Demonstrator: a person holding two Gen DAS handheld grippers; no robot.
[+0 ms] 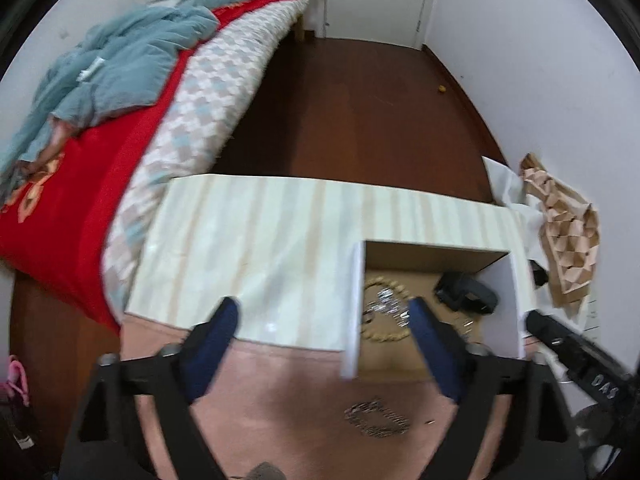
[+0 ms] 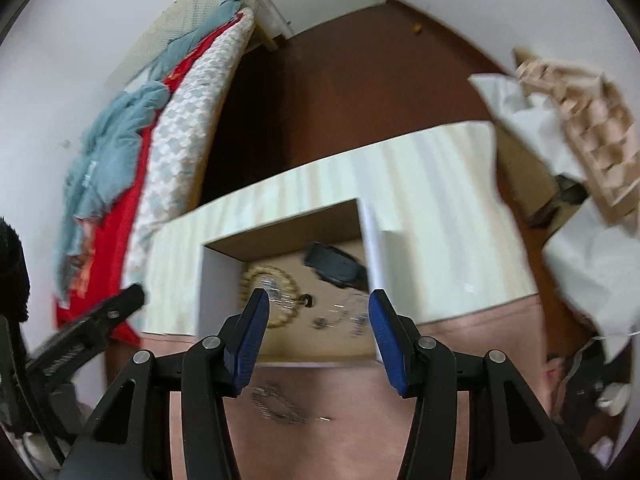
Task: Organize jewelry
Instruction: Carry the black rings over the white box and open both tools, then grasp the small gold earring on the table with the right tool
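An open cardboard box (image 1: 400,360) with white side walls sits on the pink table. It holds a gold bead bracelet (image 1: 384,334), silver jewelry (image 1: 388,306) and a black watch (image 1: 468,292). A silver chain bracelet (image 1: 378,418) lies on the table in front of the box. My left gripper (image 1: 324,312) is open and empty, above the table left of the box. In the right wrist view my right gripper (image 2: 318,300) is open and empty, over the box (image 2: 320,340), with the bead bracelet (image 2: 276,292), watch (image 2: 334,266) and chain bracelet (image 2: 280,400) in sight.
A striped pale cover (image 1: 260,232) lies over the far part of the table. A bed with red and blue bedding (image 1: 100,120) stands left. A wooden lattice piece (image 1: 564,228) and white paper lie right. Dark wood floor (image 1: 360,112) lies beyond.
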